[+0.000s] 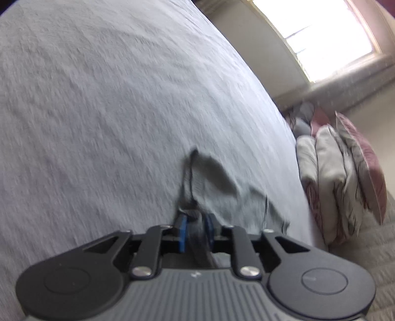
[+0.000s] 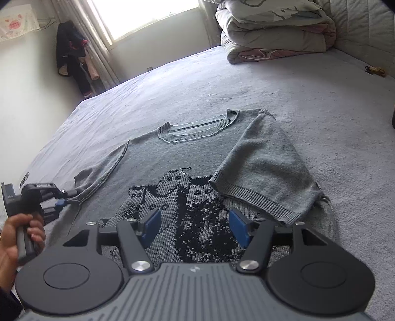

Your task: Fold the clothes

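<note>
The right gripper (image 2: 195, 226) hangs over the lower front of the grey knitted sweater (image 2: 197, 158), its blue pads (image 2: 151, 223) standing well apart with nothing between them: the jaws are released, and under the gap lies the dark knitted pattern (image 2: 187, 210) of the sweater's chest. Just beyond the right-hand pad, the sweater's right sleeve (image 2: 266, 170) is folded inward across the body, its ribbed cuff (image 2: 249, 197) lying on the pattern's edge. Far out to the left of these jaws, a hand (image 2: 17, 237) holds the handle of the left gripper (image 2: 64, 199), whose tip meets the end of the other sleeve (image 2: 98, 177), which still lies spread outward on the bed (image 2: 321, 103).

In the left wrist view, which is blurred, the left gripper (image 1: 196, 226) has dark grey knit from that sleeve (image 1: 222, 187) bunched between its blue pads (image 1: 182, 232); the jaws are clenched on the fabric, which rises in a fold straight ahead of them.

Further ahead of the right jaws the ribbed collar (image 2: 200, 128) lies flat, and the sweater sits face up in the middle of the pale grey bed sheet. Beyond it, ahead and to the right, is a stack of folded bedding (image 2: 274, 32); ahead and left, dark clothes (image 2: 71, 56) hang beside a bright window (image 2: 145, 14).
</note>
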Available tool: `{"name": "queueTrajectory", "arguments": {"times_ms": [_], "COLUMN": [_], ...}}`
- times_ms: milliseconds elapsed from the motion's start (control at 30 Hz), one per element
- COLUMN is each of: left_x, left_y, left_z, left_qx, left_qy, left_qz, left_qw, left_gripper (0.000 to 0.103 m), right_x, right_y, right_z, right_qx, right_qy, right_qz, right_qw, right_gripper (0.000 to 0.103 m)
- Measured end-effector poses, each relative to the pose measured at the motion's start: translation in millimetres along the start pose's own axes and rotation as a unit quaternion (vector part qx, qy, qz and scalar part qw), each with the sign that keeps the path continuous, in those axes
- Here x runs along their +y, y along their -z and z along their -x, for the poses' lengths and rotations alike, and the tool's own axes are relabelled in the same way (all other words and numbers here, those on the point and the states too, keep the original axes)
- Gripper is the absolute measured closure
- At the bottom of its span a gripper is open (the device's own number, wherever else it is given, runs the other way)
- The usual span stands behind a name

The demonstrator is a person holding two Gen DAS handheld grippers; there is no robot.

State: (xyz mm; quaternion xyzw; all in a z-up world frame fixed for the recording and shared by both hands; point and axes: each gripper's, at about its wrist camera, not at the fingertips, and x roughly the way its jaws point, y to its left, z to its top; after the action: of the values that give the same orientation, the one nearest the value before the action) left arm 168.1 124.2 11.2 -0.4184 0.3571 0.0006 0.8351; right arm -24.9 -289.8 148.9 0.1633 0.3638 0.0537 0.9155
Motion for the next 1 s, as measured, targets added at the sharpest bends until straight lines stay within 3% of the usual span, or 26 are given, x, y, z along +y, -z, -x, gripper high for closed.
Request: {"name": "queueTrajectory", "arguments": {"times_ms": [100, 200, 300, 467, 500, 533, 567, 700, 867, 1000], "left_x": [-11, -28, -43, -50, -54, -56, -57, -63, -98, -136], "left_y": [-16, -31, -37, -33, -30, -28, -26, -28, -24, 4], "left_z": [-1, -13, -33, -44, -45, -47, -48, -38, -15, -1], "left_qx": [-0.029, -0.034, -0.013, -0.014, -0.015, -0.011, -0.002, -0.013, -0.034, -0.034], "left_qy": [-0.019, -0.025, -0.036, -0.064, -0.07, -0.072, -0.071, -0.067, -0.033, 0.003], "left_qz": [-0.035, -0.095, -0.153, -0.244, -0.262, -0.277, -0.282, -0.288, -0.308, -0.365], "left_qw": [0.9988, 0.9946, 0.9875, 0.9675, 0.9623, 0.9581, 0.9568, 0.9552, 0.9501, 0.9306], "left_gripper": [0.057, 0.047, 0.044, 0.039, 0.051, 0.081, 0.095, 0.098, 0.098, 0.098], "right_x": [1, 1, 1, 4, 5, 5, 5, 4, 2, 0], "right_y": [0, 0, 1, 3, 3, 3, 3, 3, 1, 0], "right_z": [-2, -5, -8, -14, -14, -14, -14, -12, -8, -5], "right_qx": [0.001, 0.004, 0.008, 0.018, 0.018, 0.018, 0.017, 0.014, 0.008, 0.003], "right_qy": [0.005, 0.008, 0.01, 0.009, 0.009, 0.008, 0.008, 0.011, 0.008, 0.007], "right_qz": [0.008, 0.012, 0.012, 0.02, 0.021, 0.021, 0.021, 0.017, 0.014, 0.007], "right_qw": [1.0, 1.0, 1.0, 1.0, 1.0, 1.0, 1.0, 1.0, 1.0, 1.0], "right_gripper": [0.038, 0.037, 0.037, 0.037, 0.037, 0.037, 0.037, 0.037, 0.037, 0.037]}}
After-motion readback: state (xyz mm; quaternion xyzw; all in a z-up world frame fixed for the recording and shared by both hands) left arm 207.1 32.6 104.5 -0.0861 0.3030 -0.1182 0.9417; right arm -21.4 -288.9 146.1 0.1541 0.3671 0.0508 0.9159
